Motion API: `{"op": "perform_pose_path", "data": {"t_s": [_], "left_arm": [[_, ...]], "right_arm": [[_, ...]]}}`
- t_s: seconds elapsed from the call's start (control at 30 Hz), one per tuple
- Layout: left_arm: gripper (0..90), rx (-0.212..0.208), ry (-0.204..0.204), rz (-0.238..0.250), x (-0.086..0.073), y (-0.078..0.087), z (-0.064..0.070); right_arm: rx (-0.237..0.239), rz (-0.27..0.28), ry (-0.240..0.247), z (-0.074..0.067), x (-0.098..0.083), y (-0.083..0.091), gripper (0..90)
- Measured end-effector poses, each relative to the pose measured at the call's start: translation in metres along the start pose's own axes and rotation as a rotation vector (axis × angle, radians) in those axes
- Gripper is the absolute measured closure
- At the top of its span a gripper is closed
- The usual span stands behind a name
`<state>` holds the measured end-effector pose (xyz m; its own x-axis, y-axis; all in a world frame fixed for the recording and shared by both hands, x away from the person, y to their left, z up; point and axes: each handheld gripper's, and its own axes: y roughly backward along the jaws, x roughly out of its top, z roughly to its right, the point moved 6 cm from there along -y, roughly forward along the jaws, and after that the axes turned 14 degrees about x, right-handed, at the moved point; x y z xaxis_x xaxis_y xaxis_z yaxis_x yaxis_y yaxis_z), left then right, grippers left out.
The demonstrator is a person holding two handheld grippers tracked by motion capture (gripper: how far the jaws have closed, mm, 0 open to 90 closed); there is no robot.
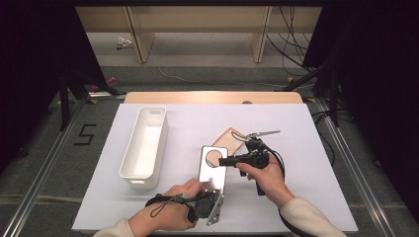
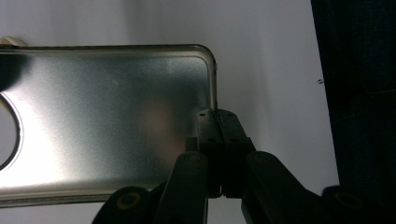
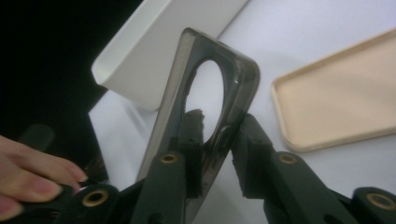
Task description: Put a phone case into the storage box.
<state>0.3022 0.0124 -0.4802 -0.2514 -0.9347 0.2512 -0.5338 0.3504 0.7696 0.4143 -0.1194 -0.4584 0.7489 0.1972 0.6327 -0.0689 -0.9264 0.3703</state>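
A: Two grippers on one thing from where I'm running this. The left gripper (image 1: 216, 201) is clamped on the near edge of the grey phone case (image 1: 212, 168), jaws pinched right on its rim at a corner in the left gripper view (image 2: 217, 140).

B: And the right gripper (image 1: 222, 161)?

A: It comes in from the right side, at the case's far end by the round cutout. In the right gripper view (image 3: 219, 135) one jaw sits inside the cutout and the other outside the case's edge, with the case wall between them. The pads look pressed on it, so I call it gripped.

B: Where is the case itself?

A: Mid-table, toward the near side, on or just over the white table cover (image 1: 296, 148), I can't tell which. It's held between the two grippers, lengthwise away from me.

B: Anything else nearby?

A: The tan phone case (image 1: 229, 139) lies flat just beyond the grey one, open side up. The white bin (image 1: 144, 148) stands to the left, apart from both cases.

B: Hands?

A: Left hand (image 1: 170, 210) and right hand (image 1: 267, 175) each wrap their gripper.
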Motion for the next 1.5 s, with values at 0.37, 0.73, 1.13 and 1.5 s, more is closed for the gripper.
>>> {"op": "perform_pose_path", "data": {"t_s": [0.37,0.73,1.13,1.5], "left_arm": [[86.2,0.053,0.040,0.035,-0.004,-0.005,-0.009],[52.4,0.145,0.376,0.274,-0.006,0.009,-0.036],[41.0,0.259,0.751,0.402,-0.031,0.015,-0.073],[49.6,0.263,1.019,0.454,-0.043,0.019,-0.097]], "right_arm": [[0.055,0.056,0.026,-0.019,0.008,0.008,82.4],[-0.004,0.101,0.105,-0.020,0.019,0.026,82.1],[-0.042,0.105,0.148,-0.019,0.022,0.033,82.1],[-0.053,0.101,0.172,-0.021,0.022,0.031,82.0]]}}
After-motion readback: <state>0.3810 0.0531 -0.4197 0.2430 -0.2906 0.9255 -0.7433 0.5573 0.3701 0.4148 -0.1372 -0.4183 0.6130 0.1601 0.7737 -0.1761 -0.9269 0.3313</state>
